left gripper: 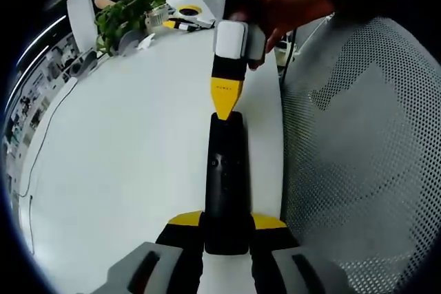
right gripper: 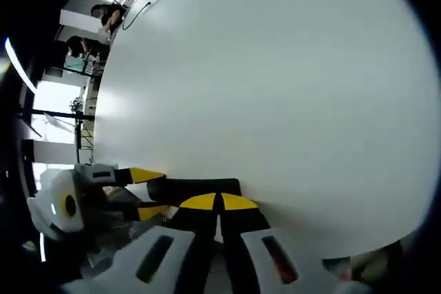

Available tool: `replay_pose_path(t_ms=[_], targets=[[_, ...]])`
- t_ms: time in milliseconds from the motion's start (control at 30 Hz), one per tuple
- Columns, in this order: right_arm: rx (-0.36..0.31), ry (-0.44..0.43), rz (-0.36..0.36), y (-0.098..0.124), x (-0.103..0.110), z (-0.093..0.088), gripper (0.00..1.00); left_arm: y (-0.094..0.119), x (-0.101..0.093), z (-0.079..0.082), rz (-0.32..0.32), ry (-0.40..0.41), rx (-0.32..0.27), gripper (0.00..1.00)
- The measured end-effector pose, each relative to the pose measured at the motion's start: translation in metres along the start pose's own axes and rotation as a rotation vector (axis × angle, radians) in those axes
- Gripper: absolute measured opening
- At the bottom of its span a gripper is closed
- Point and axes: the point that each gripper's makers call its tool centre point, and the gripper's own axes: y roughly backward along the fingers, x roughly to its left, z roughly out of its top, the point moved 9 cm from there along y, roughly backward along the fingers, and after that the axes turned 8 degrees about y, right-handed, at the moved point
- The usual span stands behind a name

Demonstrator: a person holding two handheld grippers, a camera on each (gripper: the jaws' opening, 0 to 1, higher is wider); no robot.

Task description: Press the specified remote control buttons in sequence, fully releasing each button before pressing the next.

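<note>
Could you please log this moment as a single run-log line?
left tool: shut on remote | right tool: shut, tip at remote's far end | surface: white table

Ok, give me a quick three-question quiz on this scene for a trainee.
1. True or false: the left gripper holds the black remote between its jaws.
2. In the left gripper view, the right gripper has its yellow tips at which part of the remote? A: the far end. B: the middle. C: the held end.
3. Fill in: beside the white table stands a mesh ____.
Key: 1 true; 2 A; 3 chair.
</note>
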Motion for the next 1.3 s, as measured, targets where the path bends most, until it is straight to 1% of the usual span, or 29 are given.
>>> replay_pose_path(t_ms=[67, 233, 333, 500, 667, 867, 933, 1000, 1033, 1133, 1300], targets=[[-0.005, 0.017, -0.008, 0.001, 0.001, 0.000, 0.00, 0.000, 0.000, 0.000, -0.001, 0.001, -0.001, 0.25], [-0.015, 0.014, -0.021, 0.001, 0.002, -0.002, 0.00, 0.000, 0.000, 0.000, -0.002, 0.002, -0.002, 0.25], [-0.013, 0.035, -0.025, 0.001, 0.002, -0.001, 0.00, 0.000, 0.000, 0.000, -0.003, 0.002, 0.000, 0.25], [-0.007, 0.016, -0.012, 0.001, 0.001, -0.001, 0.00, 0.000, 0.000, 0.000, -0.002, 0.003, -0.004, 0.25], [-0.008, 0.007, -0.015, 0.001, 0.001, -0.002, 0.00, 0.000, 0.000, 0.000, -0.002, 0.002, -0.005, 0.25], [-0.003, 0.031, -0.026, 0.002, 0.003, -0.001, 0.00, 0.000, 0.000, 0.000, -0.001, 0.003, -0.005, 0.25], [-0.011, 0.028, -0.001, 0.002, 0.005, 0.000, 0.00, 0.000, 0.000, 0.000, -0.001, 0.004, -0.006, 0.25], [-0.007, 0.008, 0.043, 0.000, 0.008, -0.001, 0.00, 0.000, 0.000, 0.000, -0.001, 0.004, -0.006, 0.25], [-0.003, 0.005, 0.047, 0.000, 0.009, -0.001, 0.00, 0.000, 0.000, 0.000, -0.001, 0.003, -0.005, 0.25], [-0.003, 0.038, 0.024, -0.002, 0.010, -0.001, 0.00, 0.000, 0.000, 0.000, -0.001, 0.003, -0.005, 0.25], [0.013, 0.058, 0.007, -0.004, 0.011, -0.002, 0.00, 0.000, 0.000, 0.000, -0.001, 0.003, -0.005, 0.25]])
